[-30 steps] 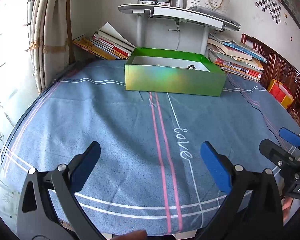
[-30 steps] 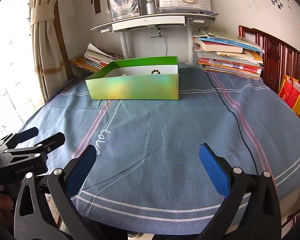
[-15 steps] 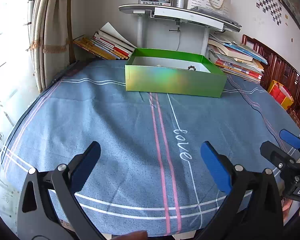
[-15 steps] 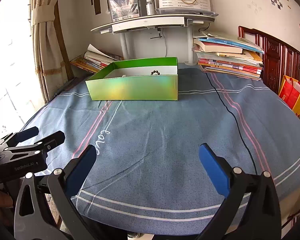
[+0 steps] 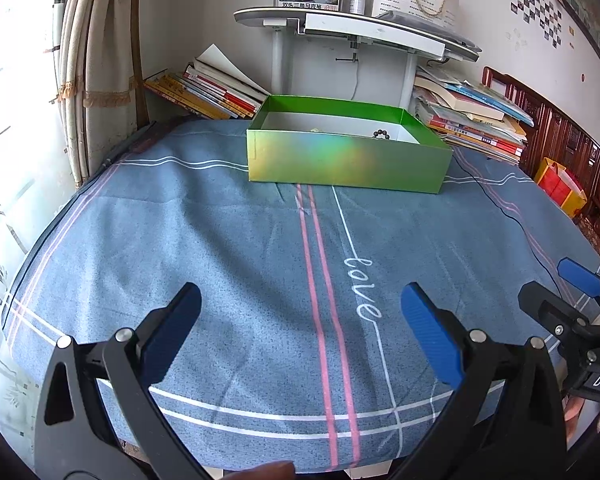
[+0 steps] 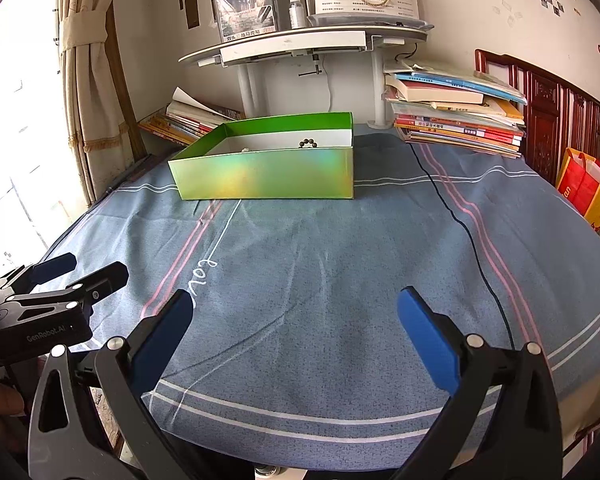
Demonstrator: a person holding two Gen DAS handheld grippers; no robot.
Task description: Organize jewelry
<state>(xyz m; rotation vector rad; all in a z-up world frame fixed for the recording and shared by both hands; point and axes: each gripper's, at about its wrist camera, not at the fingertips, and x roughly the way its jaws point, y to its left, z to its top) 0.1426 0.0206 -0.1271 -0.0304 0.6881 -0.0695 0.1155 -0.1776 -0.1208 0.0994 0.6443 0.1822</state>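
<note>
A shiny green box (image 5: 348, 160) stands open at the far side of the blue cloth; it also shows in the right wrist view (image 6: 268, 172). A dark bead bracelet (image 5: 381, 134) lies inside it near the back right, also seen in the right wrist view (image 6: 309, 143), with a small pale item (image 6: 245, 149) beside it. My left gripper (image 5: 300, 320) is open and empty over the near edge of the cloth. My right gripper (image 6: 294, 320) is open and empty too, far from the box. Each gripper shows at the edge of the other's view.
The table wears a blue cloth (image 5: 260, 260) with pink stripes and the word "love". A black cable (image 6: 472, 240) runs across its right side. Book stacks (image 6: 456, 124) and a white shelf stand (image 5: 356, 28) sit behind the box. A curtain (image 5: 96, 60) hangs at left.
Both grippers stay open and nearly still; the views shift only slightly. The box and its contents have not moved.
</note>
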